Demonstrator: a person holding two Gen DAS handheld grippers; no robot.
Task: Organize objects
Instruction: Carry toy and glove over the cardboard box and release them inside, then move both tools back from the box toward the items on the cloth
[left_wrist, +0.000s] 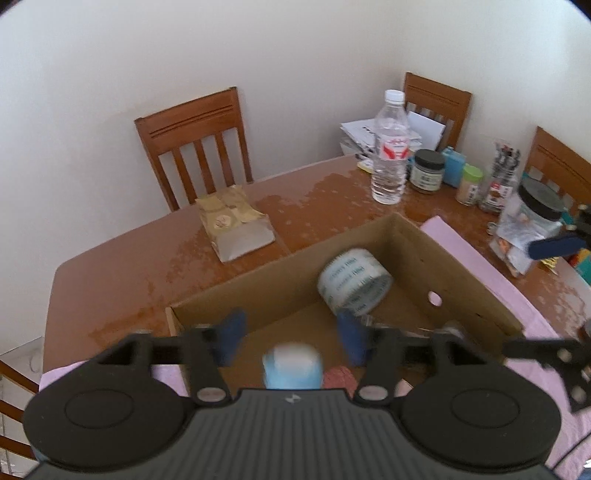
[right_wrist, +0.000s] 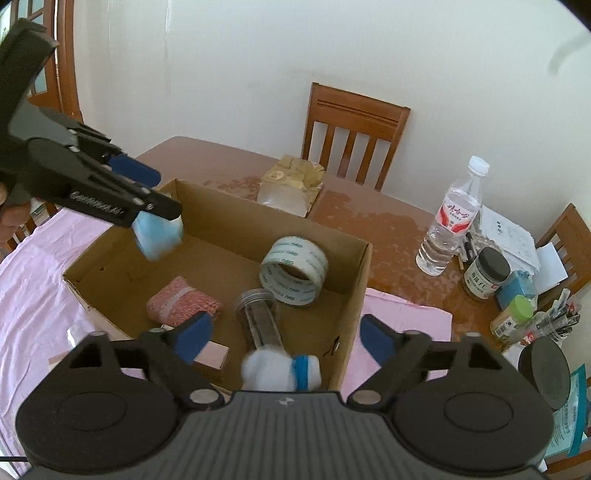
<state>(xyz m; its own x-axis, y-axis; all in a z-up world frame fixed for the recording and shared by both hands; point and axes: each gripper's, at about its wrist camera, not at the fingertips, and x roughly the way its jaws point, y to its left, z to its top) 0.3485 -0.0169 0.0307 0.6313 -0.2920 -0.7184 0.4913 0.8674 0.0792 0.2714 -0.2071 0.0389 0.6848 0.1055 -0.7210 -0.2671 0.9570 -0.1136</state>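
An open cardboard box (right_wrist: 354, 280) (left_wrist: 454, 266) sits on a pink cloth. Inside lie a roll of clear tape (right_wrist: 293, 271) (left_wrist: 352, 282), a pink knitted cloth (right_wrist: 183, 299), a clear jar on its side (right_wrist: 260, 317) and a white fluffy bundle with a blue band (right_wrist: 280, 367). My left gripper (left_wrist: 290, 339) (right_wrist: 147, 195) is open above the box's left part. A light blue and white object (right_wrist: 159, 234) (left_wrist: 293, 367) is blurred just below its fingers, in mid-air. My right gripper (right_wrist: 286, 341) is open and empty over the box's near edge.
On the brown table (right_wrist: 388, 225) stand a gold-wrapped packet (right_wrist: 291, 184), a water bottle (right_wrist: 448, 221), several jars and spice bottles (right_wrist: 485, 273), a pen holder (right_wrist: 554, 321) and papers. Wooden chairs (right_wrist: 354, 129) surround the table. A black-lidded jar (left_wrist: 532, 225) stands at the right.
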